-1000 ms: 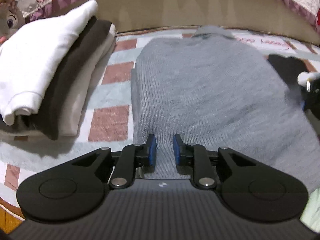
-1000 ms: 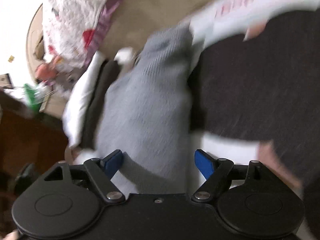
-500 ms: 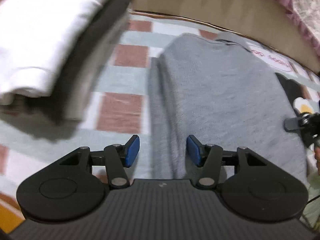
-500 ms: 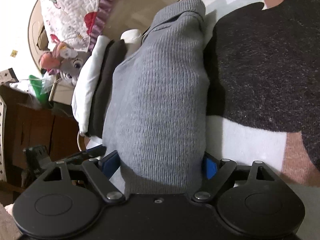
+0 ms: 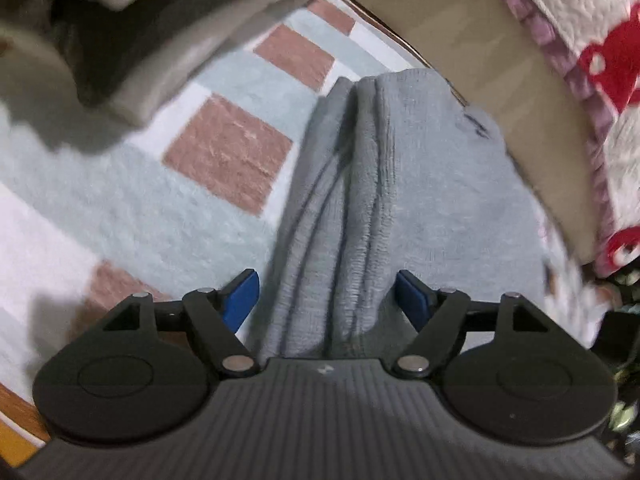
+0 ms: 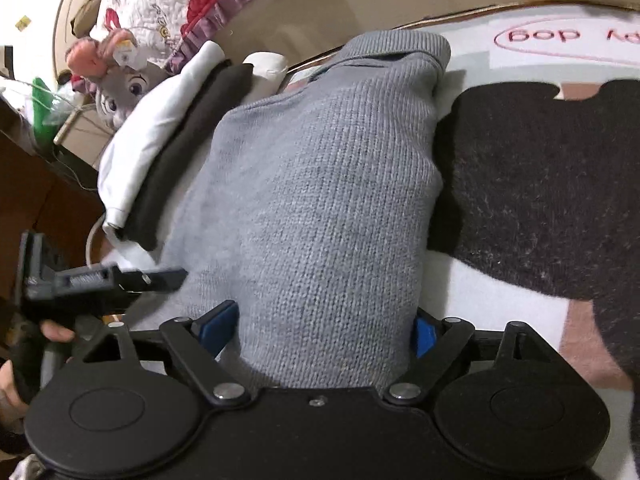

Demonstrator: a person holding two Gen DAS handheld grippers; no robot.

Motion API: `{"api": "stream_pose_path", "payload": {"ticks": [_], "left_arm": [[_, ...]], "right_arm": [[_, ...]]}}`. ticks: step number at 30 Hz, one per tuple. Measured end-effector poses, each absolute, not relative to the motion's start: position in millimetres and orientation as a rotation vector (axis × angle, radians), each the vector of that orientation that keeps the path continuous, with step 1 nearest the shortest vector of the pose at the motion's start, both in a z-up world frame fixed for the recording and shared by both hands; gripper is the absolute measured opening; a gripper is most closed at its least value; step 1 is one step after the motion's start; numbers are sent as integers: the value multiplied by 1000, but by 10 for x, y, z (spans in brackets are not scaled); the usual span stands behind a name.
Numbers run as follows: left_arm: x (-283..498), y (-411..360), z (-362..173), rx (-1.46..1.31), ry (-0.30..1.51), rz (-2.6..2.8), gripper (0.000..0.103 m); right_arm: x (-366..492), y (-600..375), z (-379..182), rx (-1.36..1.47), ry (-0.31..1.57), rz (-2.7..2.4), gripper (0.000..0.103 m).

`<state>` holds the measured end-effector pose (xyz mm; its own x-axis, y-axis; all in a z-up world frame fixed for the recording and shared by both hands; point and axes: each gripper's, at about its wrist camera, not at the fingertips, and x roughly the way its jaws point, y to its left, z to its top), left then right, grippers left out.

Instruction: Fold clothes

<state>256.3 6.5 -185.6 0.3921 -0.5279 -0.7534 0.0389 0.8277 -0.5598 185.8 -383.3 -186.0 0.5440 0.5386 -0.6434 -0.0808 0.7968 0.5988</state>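
A folded grey knit sweater [image 6: 320,200] lies on a checked blanket [image 5: 120,208]. In the left wrist view the sweater's layered left edge [image 5: 360,208] runs between the fingers of my left gripper [image 5: 328,296], which is open around it. My right gripper [image 6: 320,328] is open too, its blue pads on either side of the sweater's near right end. The left gripper also shows in the right wrist view [image 6: 160,276], at the sweater's left side.
A stack of folded clothes, white on dark [image 6: 168,140], sits left of the sweater and fills the top left of the left wrist view [image 5: 120,32]. A black fleece item [image 6: 540,192] lies to the right. A plush toy [image 6: 120,88] and quilt [image 6: 172,4] stand behind.
My left gripper opened wide and swung to the sweater's left edge. My right gripper moved in so its open fingers straddle the sweater's near end.
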Motion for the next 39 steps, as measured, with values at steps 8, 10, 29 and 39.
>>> {"api": "stream_pose_path", "payload": {"ticks": [8,10,29,39], "left_arm": [[2523,-308,-1628,-213,1063,-466,34],[2504,-390,-1613,-154,1052,-460,33],[2422,-869,-1488,65,1013,-469,32],[2607,-276,-1866,-514,1158,-480,54]], "right_arm": [[1920,-4051,-1918,602,903,439,94],[2024,-4119,-1986,687,866,463,96],[1852,-3994,-1451,287,689,290,70],[1923,-4557,-1890,722,870,375,80]]}}
